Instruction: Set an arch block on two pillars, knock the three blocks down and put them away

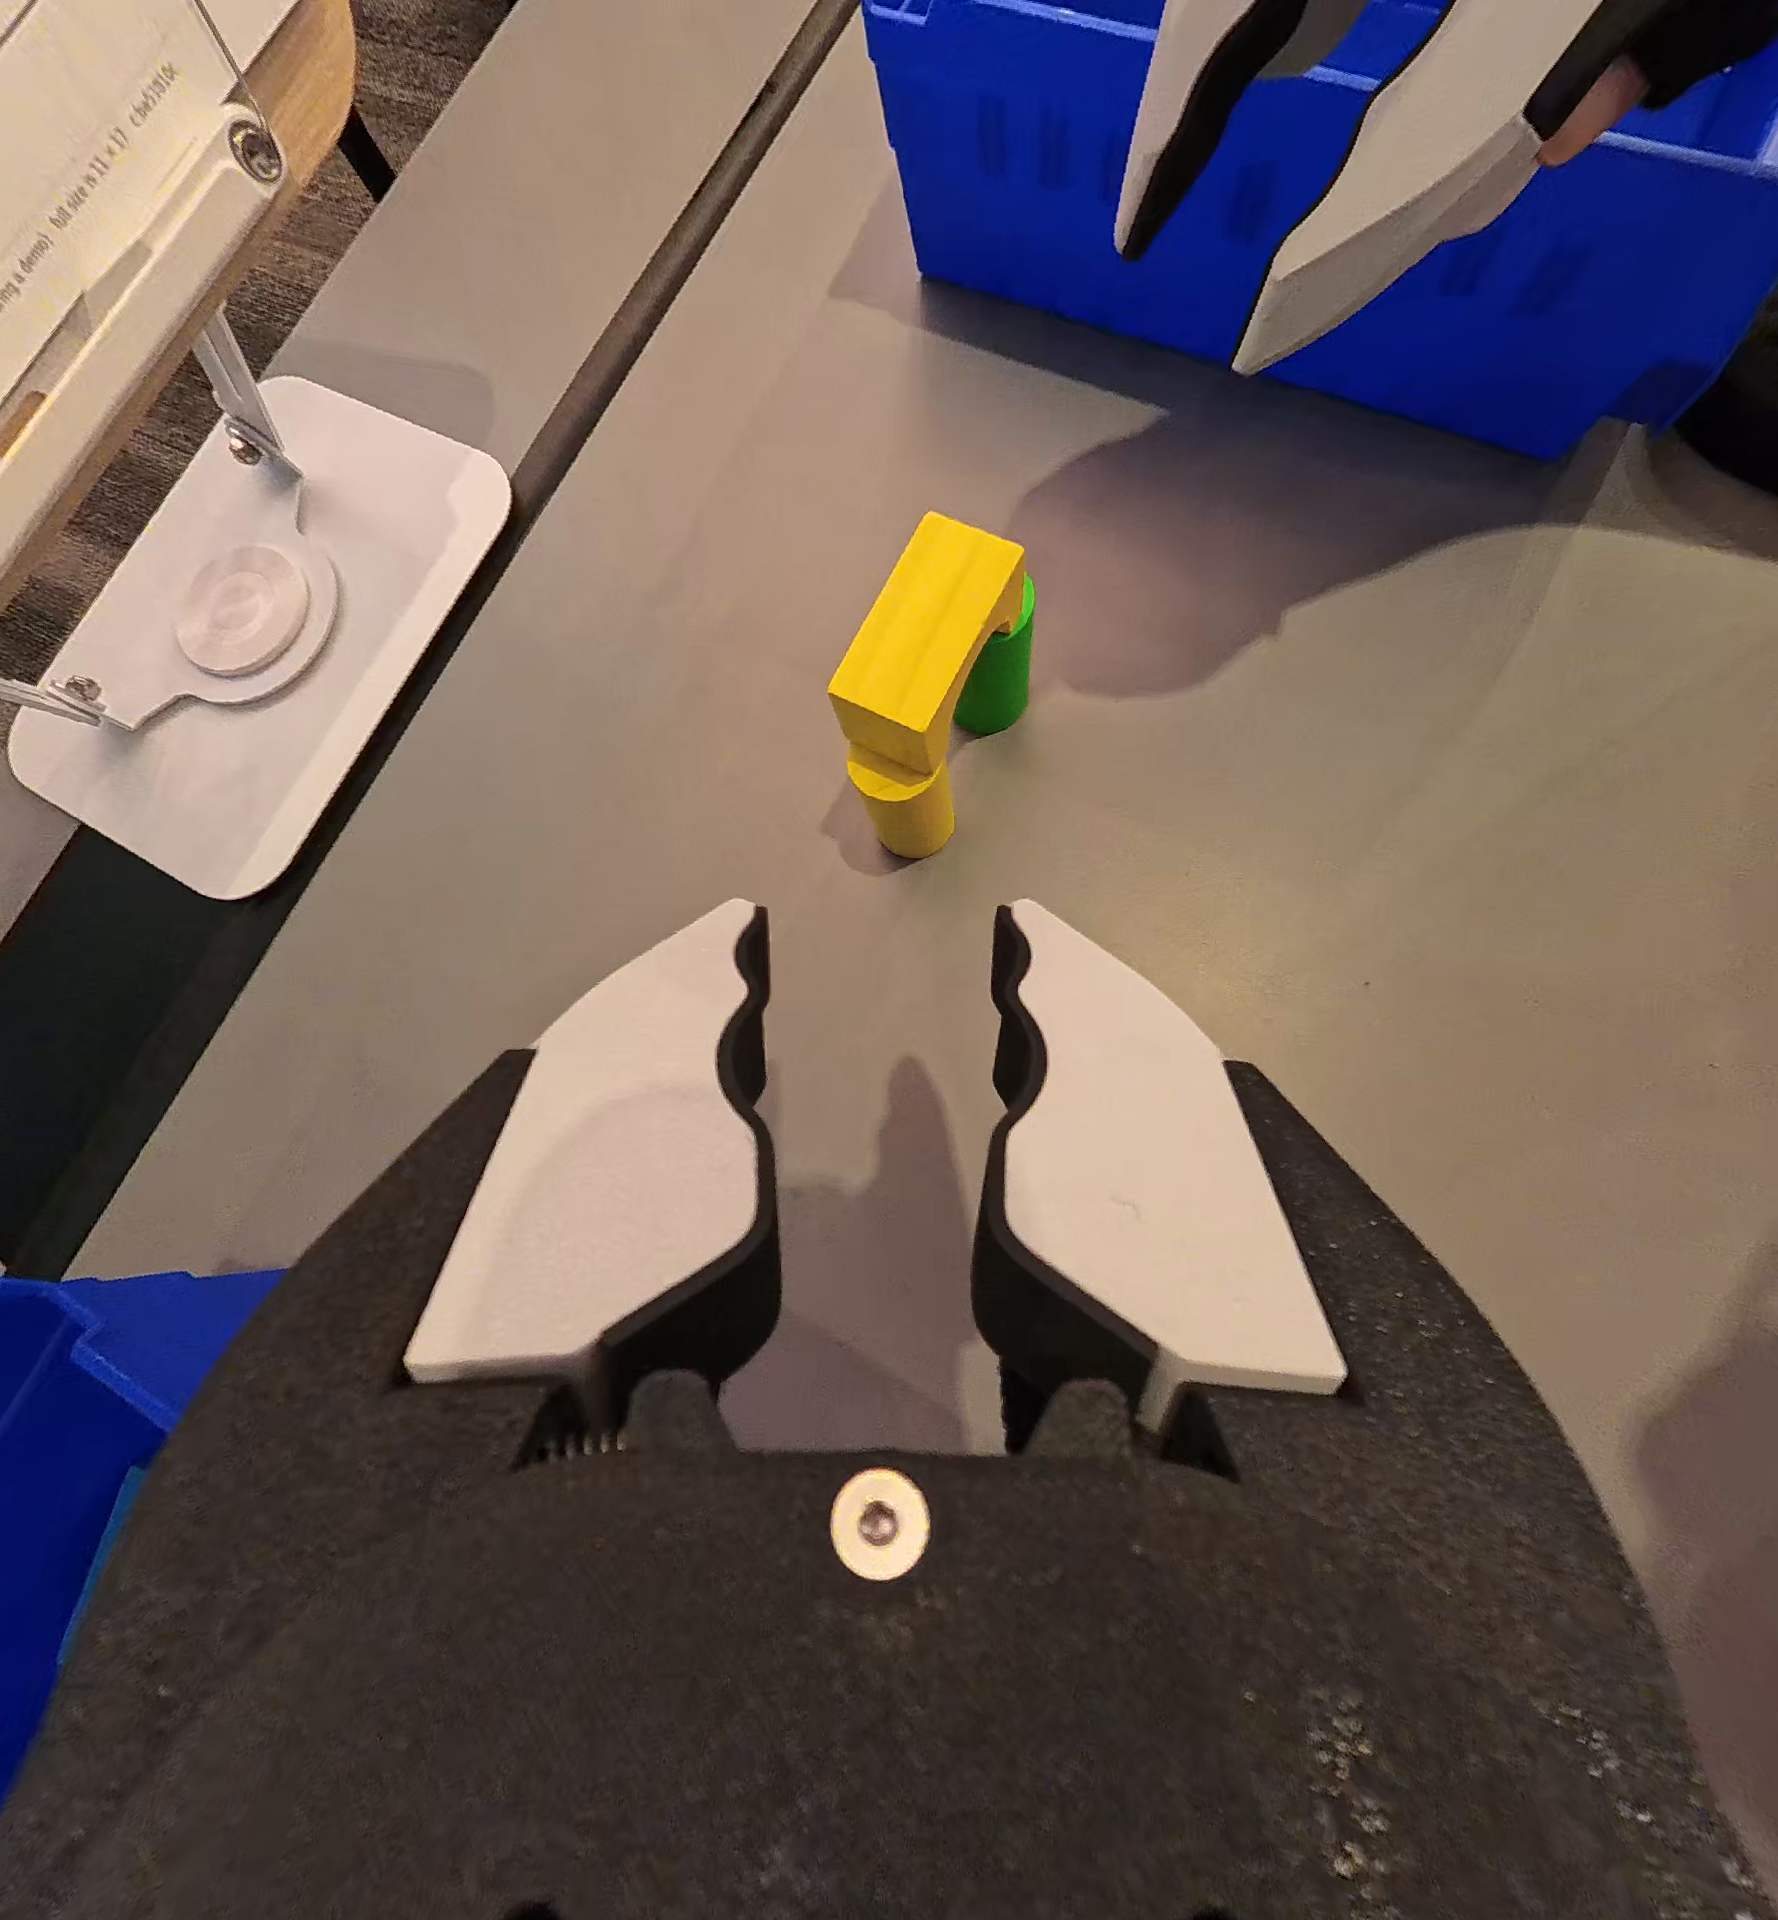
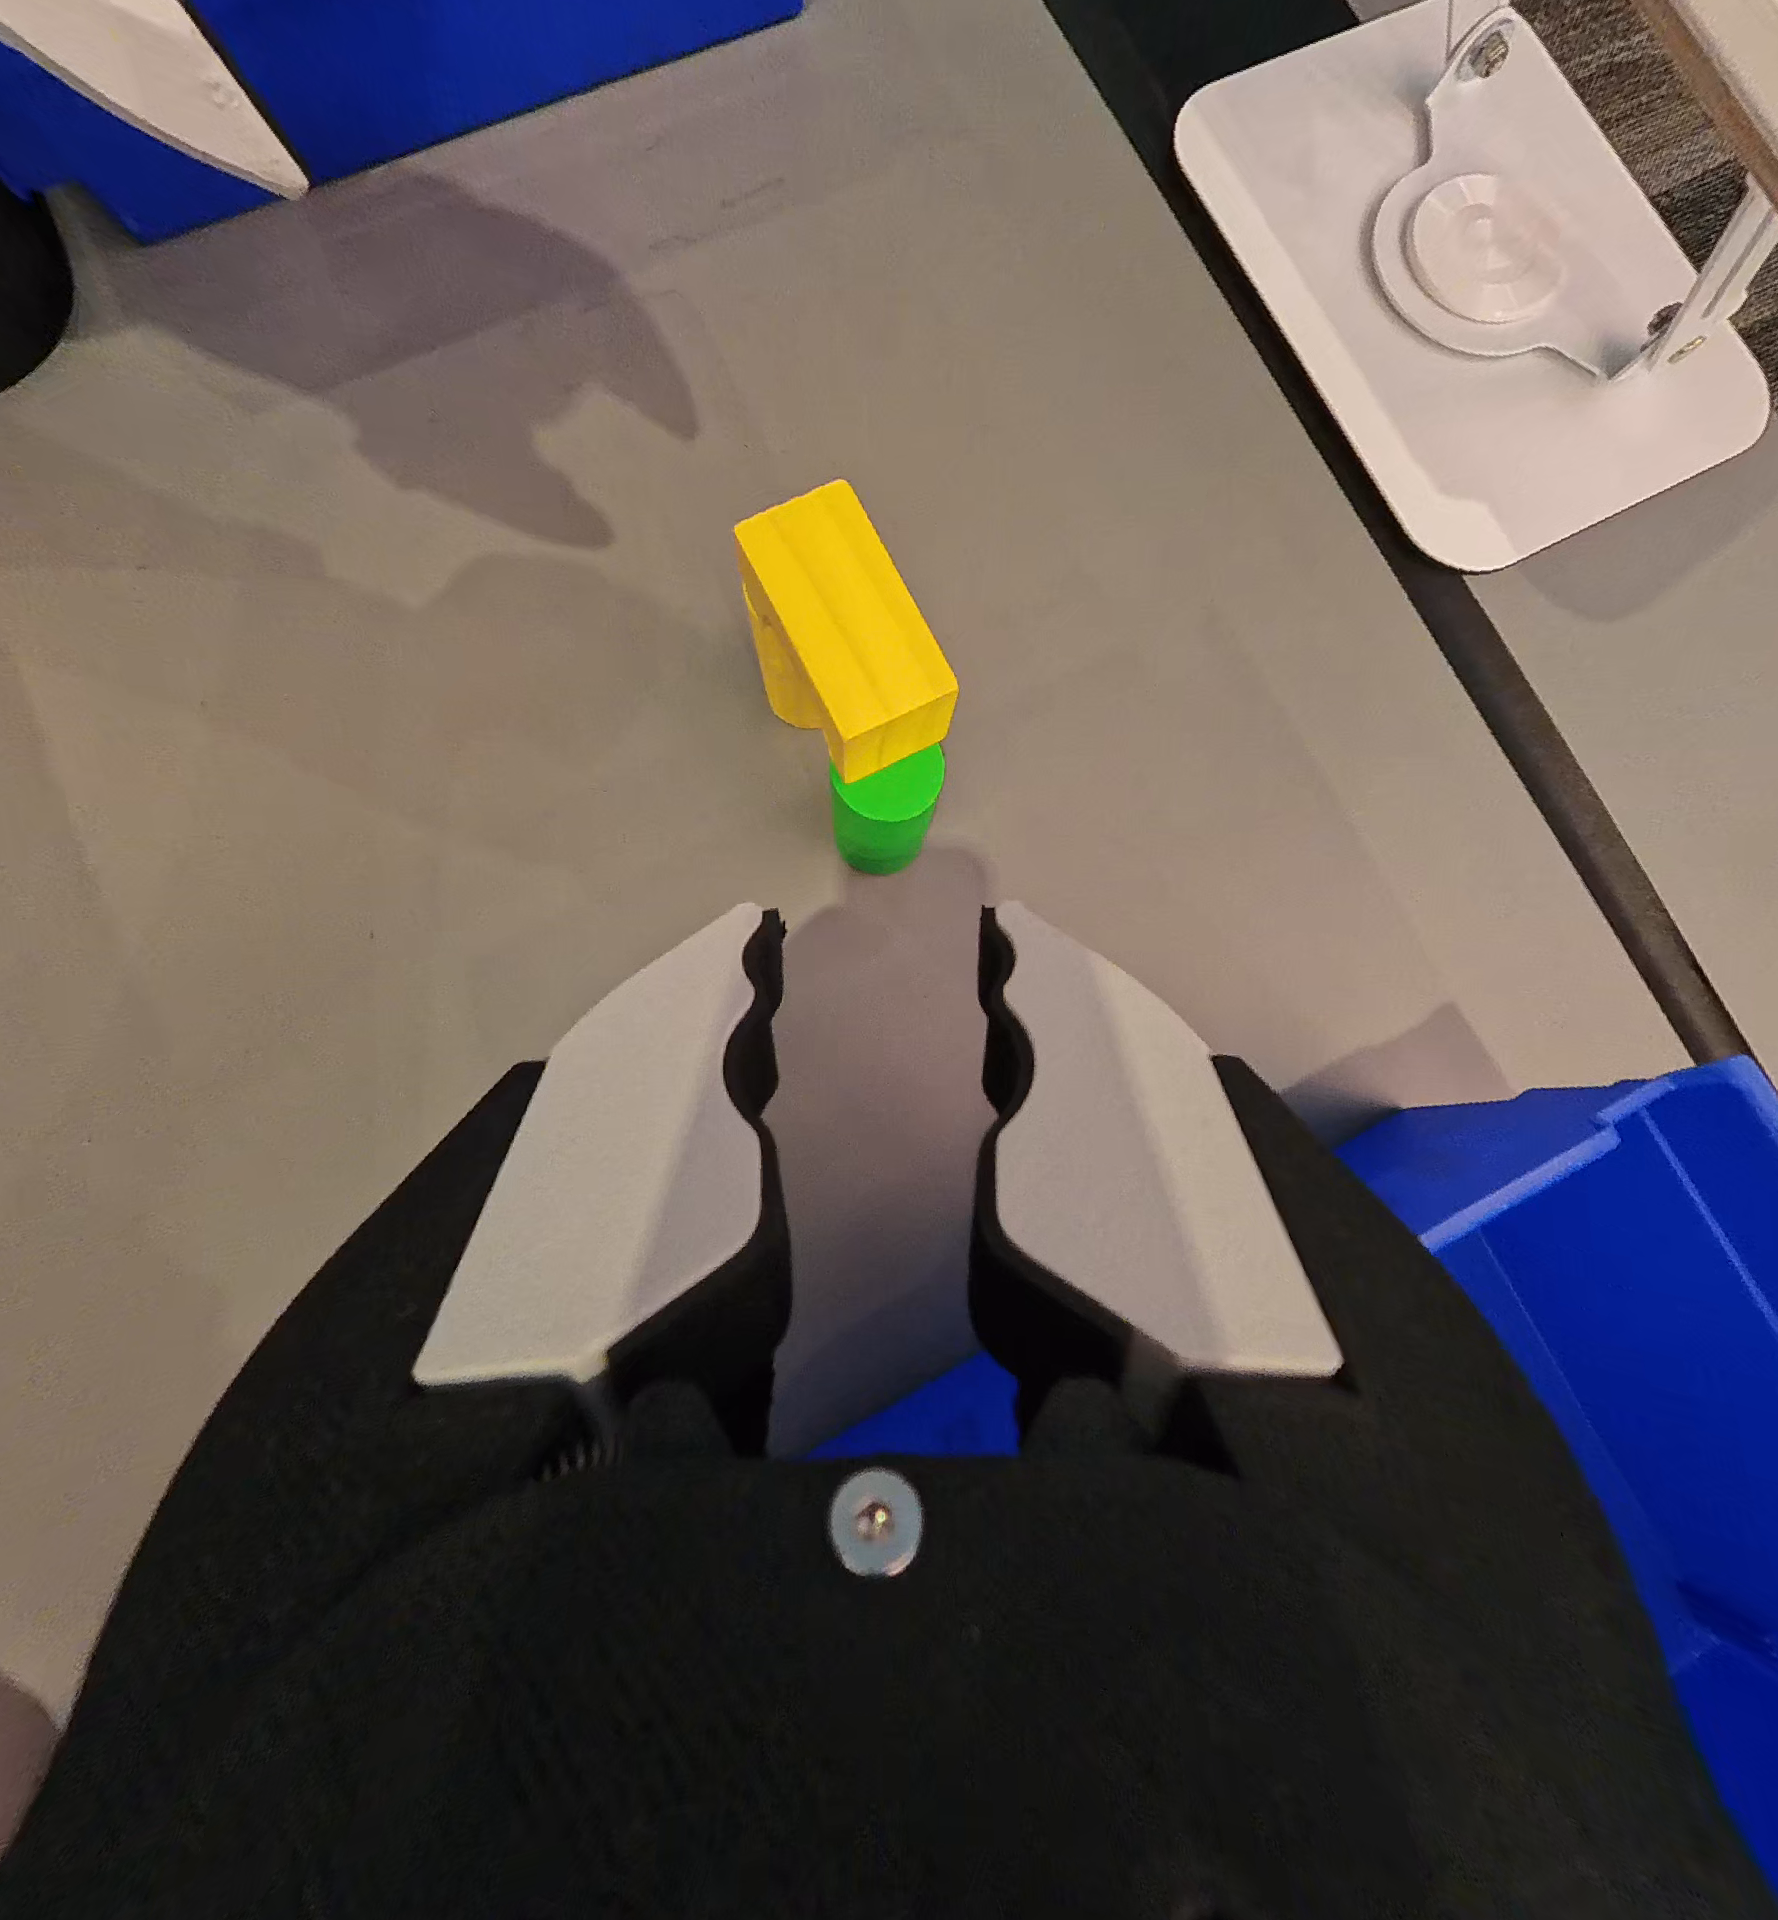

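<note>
A yellow arch block [image 1: 921, 639] rests across two upright pillars on the grey table: a yellow cylinder [image 1: 911, 810] and a green cylinder [image 1: 999, 675]. In the right wrist view the arch [image 2: 849, 623] sits on the green pillar [image 2: 885, 816]; the yellow pillar is mostly hidden behind it. My left gripper [image 1: 880, 914] is open and empty, a short way in front of the yellow pillar. My right gripper [image 2: 880, 914] is open and empty, just short of the green pillar. It also shows at the top of the left wrist view [image 1: 1191, 307].
A blue bin [image 1: 1384, 291] stands behind the right gripper, and another blue bin [image 1: 23, 1455] sits beside the left gripper. A white stand base [image 1: 251, 634] lies at the table's edge, near a dark gap [image 1: 594, 343] between table tops. Spacing between my two grippers at the tips: around 15 centimetres. My right gripper's tips are some 8 centimetres from the arch [image 2: 849, 623]. My left wrist view [image 1: 938, 600] looks at it from another angle.
</note>
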The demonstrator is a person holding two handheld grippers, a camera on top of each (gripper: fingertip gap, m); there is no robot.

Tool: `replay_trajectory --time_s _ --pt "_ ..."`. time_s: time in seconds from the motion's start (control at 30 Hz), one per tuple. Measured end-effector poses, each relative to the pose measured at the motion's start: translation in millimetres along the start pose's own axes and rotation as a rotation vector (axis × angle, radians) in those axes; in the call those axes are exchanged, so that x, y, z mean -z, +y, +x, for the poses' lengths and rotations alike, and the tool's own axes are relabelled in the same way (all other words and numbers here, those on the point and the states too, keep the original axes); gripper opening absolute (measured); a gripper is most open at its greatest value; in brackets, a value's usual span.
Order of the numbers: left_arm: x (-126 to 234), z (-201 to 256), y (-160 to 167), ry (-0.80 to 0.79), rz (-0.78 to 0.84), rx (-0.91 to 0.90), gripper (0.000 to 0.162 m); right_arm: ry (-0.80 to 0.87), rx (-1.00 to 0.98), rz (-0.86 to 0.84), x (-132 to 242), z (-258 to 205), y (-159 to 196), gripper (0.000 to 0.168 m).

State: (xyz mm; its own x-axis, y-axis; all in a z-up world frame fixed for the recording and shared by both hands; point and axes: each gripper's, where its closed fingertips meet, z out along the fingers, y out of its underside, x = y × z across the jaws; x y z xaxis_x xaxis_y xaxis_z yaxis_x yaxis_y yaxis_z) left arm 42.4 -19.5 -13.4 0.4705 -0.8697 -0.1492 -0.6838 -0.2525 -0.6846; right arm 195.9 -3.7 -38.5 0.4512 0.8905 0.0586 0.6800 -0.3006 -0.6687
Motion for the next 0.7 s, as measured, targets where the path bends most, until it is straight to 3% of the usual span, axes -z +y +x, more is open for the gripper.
replay_trajectory --time_s 0.43,0.7 --pt "9 -6 7 -0.014 -0.027 0.013 0.038 0.004 0.005 -0.023 -4 0 3 0.037" --pt "39 -29 11 -0.091 0.005 0.064 0.037 0.003 0.011 -0.051 -9 -1 7 0.037"
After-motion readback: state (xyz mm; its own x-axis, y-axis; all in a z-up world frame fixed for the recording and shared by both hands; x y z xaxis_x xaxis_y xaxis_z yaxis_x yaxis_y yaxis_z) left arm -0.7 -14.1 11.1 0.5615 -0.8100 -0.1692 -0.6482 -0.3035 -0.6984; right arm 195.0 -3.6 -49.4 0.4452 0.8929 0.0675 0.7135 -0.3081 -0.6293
